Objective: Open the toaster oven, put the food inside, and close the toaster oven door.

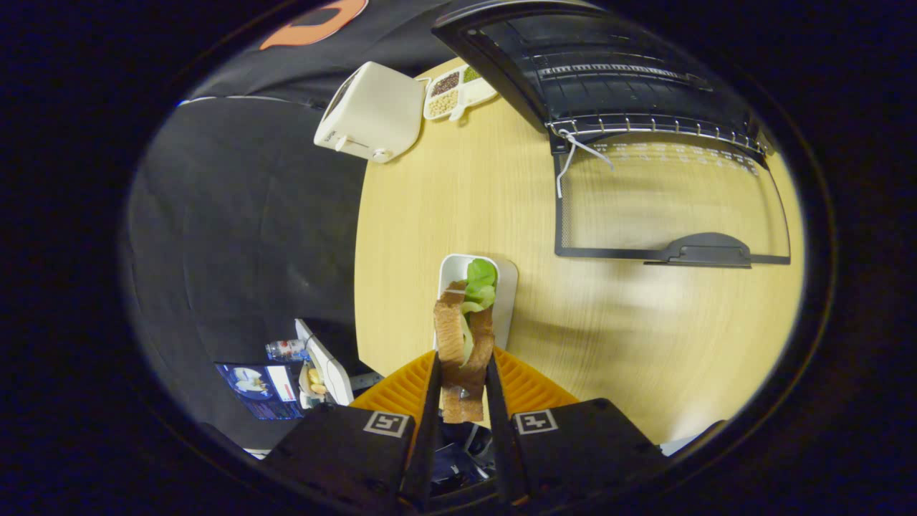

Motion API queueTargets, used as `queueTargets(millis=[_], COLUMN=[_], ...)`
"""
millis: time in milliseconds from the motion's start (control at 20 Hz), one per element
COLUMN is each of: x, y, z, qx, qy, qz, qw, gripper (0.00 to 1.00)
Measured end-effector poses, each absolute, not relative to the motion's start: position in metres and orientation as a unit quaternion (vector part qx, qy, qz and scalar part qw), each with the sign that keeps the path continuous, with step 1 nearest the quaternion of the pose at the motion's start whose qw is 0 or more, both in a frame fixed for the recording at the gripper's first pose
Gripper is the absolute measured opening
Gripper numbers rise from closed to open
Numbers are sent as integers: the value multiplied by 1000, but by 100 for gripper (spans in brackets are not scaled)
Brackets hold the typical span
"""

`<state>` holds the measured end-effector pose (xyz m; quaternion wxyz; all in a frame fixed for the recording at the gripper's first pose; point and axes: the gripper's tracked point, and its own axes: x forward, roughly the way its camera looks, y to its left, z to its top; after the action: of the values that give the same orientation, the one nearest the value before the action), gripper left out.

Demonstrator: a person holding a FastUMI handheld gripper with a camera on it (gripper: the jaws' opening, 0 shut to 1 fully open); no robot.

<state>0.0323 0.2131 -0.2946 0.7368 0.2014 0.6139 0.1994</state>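
A: While the gripper [462, 387] hangs above the worktop [501, 215], what are its jaws doing?

B: They're clamped on the sandwich [464, 344], one finger pressing each side of it. It stands on edge between them, two brown bread slices with green lettuce sticking out of the far end.

A: And what's under it?

B: A small white tray [505, 287], just beyond the fingertips. The leafy end of the sandwich overlaps it in view; I can't tell whether it touches.

A: Where's the toaster oven?

B: The toaster oven [609, 72] sits at the far side of the wooden worktop, well beyond the sandwich. Its door [673, 208] is folded down flat toward the gripper, glass panel showing the wood through it, dark handle [706, 251] at the near edge. A wire rack shows inside.

A: Anything else?

B: A white toaster [372, 111] at the far corner, with a divided dish [455, 93] of grains just beside it.
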Motion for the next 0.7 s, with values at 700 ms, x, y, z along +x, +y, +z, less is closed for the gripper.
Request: queueTargets(millis=[700], x=[86], y=[84], z=[-185], qx=[478], qy=[351], qz=[154], qw=[790], gripper=[33])
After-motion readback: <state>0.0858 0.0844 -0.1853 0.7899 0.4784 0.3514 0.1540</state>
